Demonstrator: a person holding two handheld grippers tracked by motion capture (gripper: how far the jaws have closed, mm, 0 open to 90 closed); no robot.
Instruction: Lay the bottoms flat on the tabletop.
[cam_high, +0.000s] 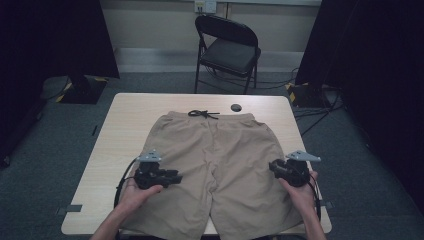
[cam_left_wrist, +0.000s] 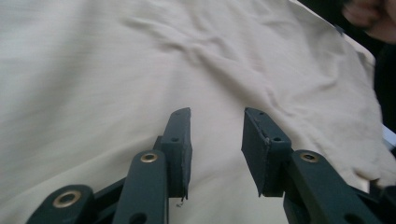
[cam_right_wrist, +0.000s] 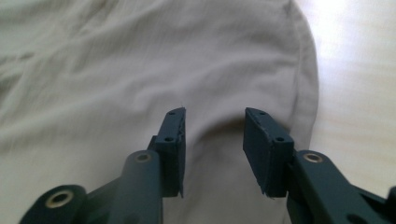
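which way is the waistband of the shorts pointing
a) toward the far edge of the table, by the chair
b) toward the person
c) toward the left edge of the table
a: in the high view the shorts lie flat with their black drawstring at the far end, toward the folding chair, and the leg openings near the person's hands.

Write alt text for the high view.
Tan shorts lie flat on a light wooden table, waistband far from the person. The left tool and right tool hover over the leg edges, jaws apart. A black folding chair stands beyond.
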